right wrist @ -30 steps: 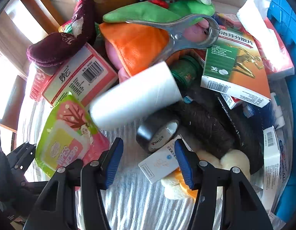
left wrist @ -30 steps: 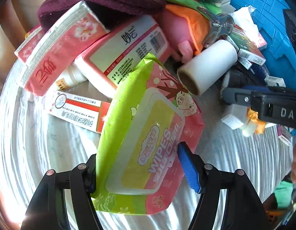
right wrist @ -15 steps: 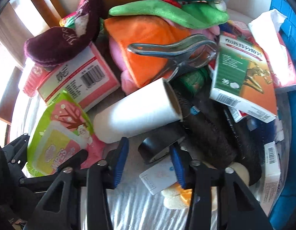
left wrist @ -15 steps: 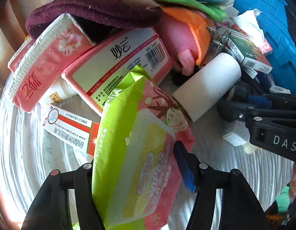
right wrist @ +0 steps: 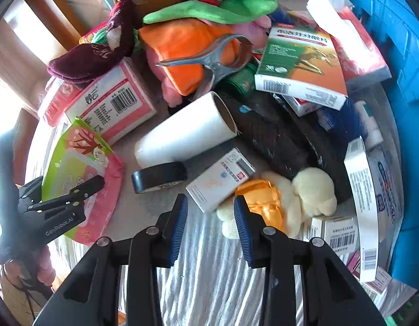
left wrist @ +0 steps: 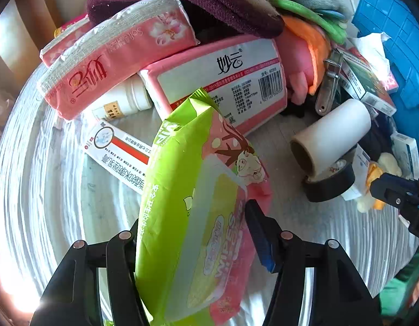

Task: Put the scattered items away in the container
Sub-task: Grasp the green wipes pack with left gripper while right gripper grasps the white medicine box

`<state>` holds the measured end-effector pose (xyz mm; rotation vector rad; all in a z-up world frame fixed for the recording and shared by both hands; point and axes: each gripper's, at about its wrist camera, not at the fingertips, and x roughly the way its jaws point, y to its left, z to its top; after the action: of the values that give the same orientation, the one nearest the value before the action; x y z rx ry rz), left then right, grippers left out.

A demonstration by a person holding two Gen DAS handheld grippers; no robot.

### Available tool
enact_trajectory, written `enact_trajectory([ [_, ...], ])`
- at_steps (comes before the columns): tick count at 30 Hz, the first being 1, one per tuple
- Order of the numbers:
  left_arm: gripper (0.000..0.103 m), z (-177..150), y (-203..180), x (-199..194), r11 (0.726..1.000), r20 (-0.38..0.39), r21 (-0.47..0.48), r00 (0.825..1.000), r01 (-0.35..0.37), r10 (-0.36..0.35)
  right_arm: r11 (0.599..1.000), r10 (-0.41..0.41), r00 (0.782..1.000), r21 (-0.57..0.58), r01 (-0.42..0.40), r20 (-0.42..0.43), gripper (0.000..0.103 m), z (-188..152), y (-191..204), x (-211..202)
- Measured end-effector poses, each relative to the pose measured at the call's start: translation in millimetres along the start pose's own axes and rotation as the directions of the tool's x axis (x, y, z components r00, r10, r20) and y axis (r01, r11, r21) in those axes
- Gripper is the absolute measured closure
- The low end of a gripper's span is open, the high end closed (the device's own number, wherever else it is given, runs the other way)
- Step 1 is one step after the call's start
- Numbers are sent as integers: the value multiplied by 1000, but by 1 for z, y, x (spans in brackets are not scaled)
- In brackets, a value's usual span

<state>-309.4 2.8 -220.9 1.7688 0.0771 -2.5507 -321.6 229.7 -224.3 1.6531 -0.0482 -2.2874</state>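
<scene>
Between the jaws of the left gripper (left wrist: pixel 193 247) the wipes pack (left wrist: pixel 198 203) is clamped and tilted on edge above the table (left wrist: pixel 46 176); these jaws have just widened a little, so the soft, glossy pouch could slide out, because it bends and its film is slippery. The right gripper (right wrist: pixel 210 214) hangs nearly closed and empty over a small white box (right wrist: pixel 220 179), whose hard, smooth corners may twist away if pinched off-centre. At the right stands the blue bin (right wrist: pixel 399 54), ribbed rigid plastic. The paper roll (right wrist: pixel 187 130) beside the box, a smooth cylinder, could roll if bumped.
</scene>
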Motion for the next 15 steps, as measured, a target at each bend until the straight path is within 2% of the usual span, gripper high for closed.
enact_trajectory([
  [1,39,0,1,-2,1000,-5,9,1000,-5,5,1000,0,1000,20,0,9,68,-1,-1,1],
  [3,25,0,3,-5,1000,-16,26,1000,-16,16,998,-7,999,62,5,32,68,-2,-4,4],
  [6,22,-3,7,-3,999,-42,48,999,-19,21,993,-31,998,113,24,60,66,3,-5,19],
  [7,21,-4,8,0,999,-55,48,998,-13,16,991,-13,996,136,0,89,64,5,-6,23],
  [8,23,-5,11,2,999,-57,36,998,11,-8,988,-4,995,152,-10,95,61,8,-6,26],
  [9,31,-4,13,2,999,-54,26,998,39,-37,990,-8,996,140,-4,85,58,10,-3,28],
  [10,35,-3,13,0,998,-50,28,997,64,-63,992,-13,997,123,4,74,59,12,1,29],
  [11,41,-1,12,-2,997,-45,37,997,70,-68,995,-18,999,94,14,45,61,13,6,31],
  [12,47,2,10,-3,996,-41,47,996,77,-75,997,-12,1000,70,12,2,69,10,11,35],
  [13,48,5,9,-5,995,-37,57,996,84,-82,999,-11,999,50,13,-35,72,3,14,39],
  [15,49,10,8,-7,995,-35,61,996,85,-83,998,-64,998,14,64,-21,74,-10,19,33],
])
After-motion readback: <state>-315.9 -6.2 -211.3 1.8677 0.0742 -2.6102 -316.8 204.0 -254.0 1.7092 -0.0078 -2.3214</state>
